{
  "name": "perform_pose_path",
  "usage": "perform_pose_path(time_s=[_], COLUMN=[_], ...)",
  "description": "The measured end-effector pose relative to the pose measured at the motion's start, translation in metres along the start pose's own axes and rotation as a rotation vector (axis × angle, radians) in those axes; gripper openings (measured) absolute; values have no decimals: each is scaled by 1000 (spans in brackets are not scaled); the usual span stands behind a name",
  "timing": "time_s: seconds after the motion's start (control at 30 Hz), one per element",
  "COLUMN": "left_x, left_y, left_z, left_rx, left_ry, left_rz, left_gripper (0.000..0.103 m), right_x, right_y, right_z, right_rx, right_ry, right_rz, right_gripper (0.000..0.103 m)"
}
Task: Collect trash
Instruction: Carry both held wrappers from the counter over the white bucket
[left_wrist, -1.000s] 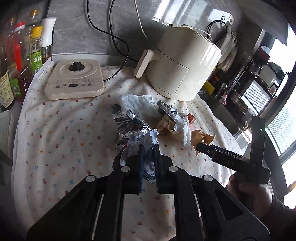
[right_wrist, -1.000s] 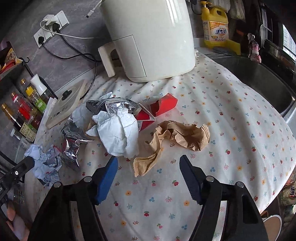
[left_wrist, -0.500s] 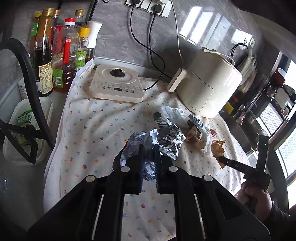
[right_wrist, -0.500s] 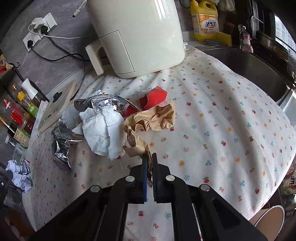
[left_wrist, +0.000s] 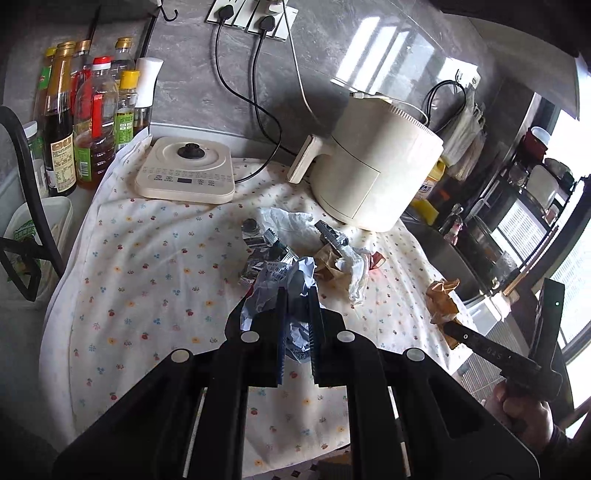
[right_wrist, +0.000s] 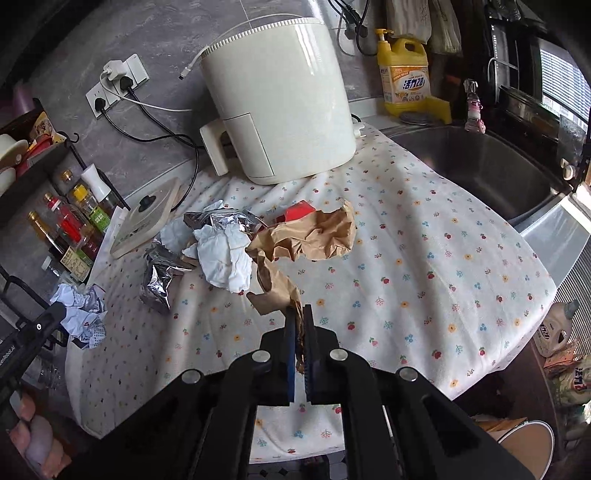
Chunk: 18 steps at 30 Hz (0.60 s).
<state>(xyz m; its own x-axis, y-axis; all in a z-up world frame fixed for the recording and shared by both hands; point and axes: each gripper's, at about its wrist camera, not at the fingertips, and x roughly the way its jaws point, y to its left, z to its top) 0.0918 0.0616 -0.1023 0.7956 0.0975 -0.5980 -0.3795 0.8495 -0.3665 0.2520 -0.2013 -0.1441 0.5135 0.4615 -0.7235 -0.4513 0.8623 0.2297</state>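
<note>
Bottles (left_wrist: 77, 122) stand far left. Left gripper (left_wrist: 295, 325) is clamped on crumpled white paper (left_wrist: 284, 291) above the flowered cloth (left_wrist: 147, 280); right gripper (right_wrist: 300, 339) pinches brown paper (right_wrist: 306, 236), lifted beside the foil wrappers (right_wrist: 162, 273).

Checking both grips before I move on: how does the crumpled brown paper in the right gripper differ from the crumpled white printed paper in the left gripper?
The crumpled brown paper is plain and long, trailing out from the right gripper; the crumpled white printed paper is a compact wad with blue print. The brown paper is pinched by one thin end; the white wad bulges around the left gripper. Both are clamped.
</note>
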Motion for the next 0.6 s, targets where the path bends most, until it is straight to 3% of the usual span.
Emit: perform_pose_path(time_s=[0.6], left_x=[29], left_y=[-145], left_z=[-73], left_rx=[176], left_ry=[173], left_rz=[-203], left_gripper=[11], right_x=[-106], right_y=[-110], right_z=[-76], right_rx=[123], right_ry=[-24], right_rz=[-83], right_gripper=[4])
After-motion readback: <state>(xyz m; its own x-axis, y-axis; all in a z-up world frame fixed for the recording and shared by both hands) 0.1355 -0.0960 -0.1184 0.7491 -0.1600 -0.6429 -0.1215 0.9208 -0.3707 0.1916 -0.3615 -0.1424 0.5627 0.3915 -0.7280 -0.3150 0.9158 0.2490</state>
